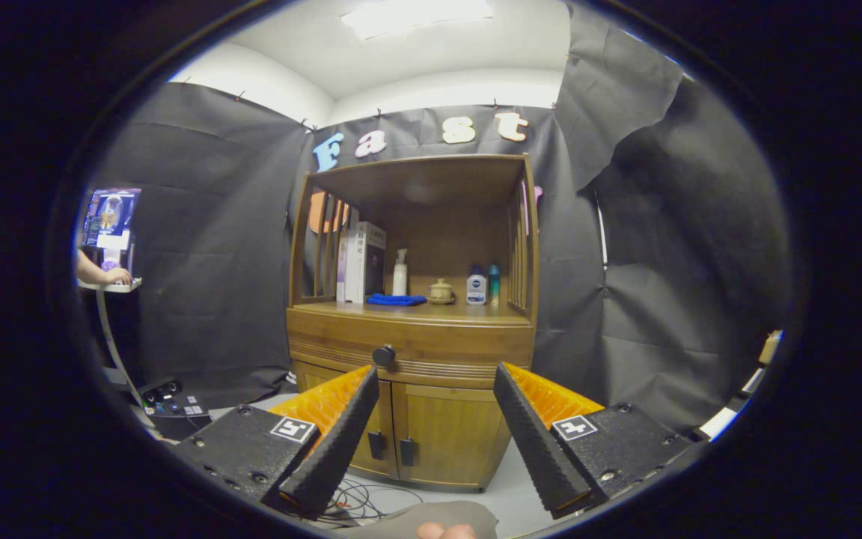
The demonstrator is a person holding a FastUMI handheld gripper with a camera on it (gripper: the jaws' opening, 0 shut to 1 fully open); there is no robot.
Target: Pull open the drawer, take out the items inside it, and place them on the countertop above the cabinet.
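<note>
Gripper (437,374) is hanging in front of a wooden cabinet (412,359), fingers spread wide w/ nothing between them. Drawer (410,346) is sitting closed, well beyond the fingertips; its dark round knob (384,355) is showing just above the left fingertip. Countertop (408,311) above is carrying boxes (362,261), a white spray bottle (399,272), a blue cloth (396,299), a small lidded pot (441,291) & two bottles (483,286). Far left, a person's hand (117,276) is resting by a screen (108,218).
</note>
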